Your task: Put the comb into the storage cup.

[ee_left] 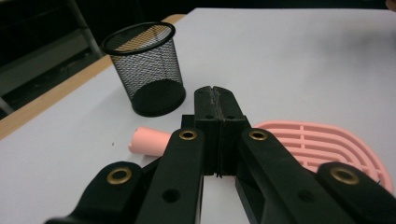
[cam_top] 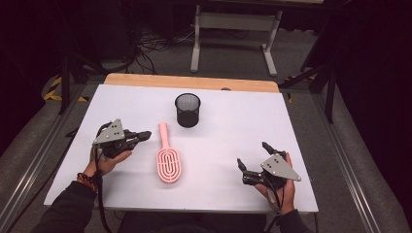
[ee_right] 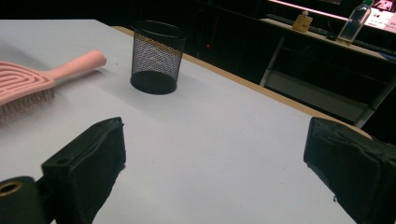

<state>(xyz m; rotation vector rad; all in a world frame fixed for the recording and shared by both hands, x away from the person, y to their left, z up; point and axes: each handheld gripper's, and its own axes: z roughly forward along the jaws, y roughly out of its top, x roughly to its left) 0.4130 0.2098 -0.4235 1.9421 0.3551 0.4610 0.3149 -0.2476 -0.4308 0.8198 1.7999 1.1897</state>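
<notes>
Behind the closed left claw [ee_left: 218, 100], the pink brush [ee_left: 322, 144] is half hidden; right claw [ee_right: 224, 163] gapes wide.

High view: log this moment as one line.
left gripper shut, empty, beside pink brush | right gripper open, empty | mesh cup upright, beyond brush handle

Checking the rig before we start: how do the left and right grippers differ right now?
The left gripper has its jaws pressed shut on nothing; the right gripper has its jaws spread wide. The left gripper sits close beside the pink hairbrush, pointing toward its handle; the right gripper sits apart from it over bare table. Both are black, hand-held and empty.
</notes>
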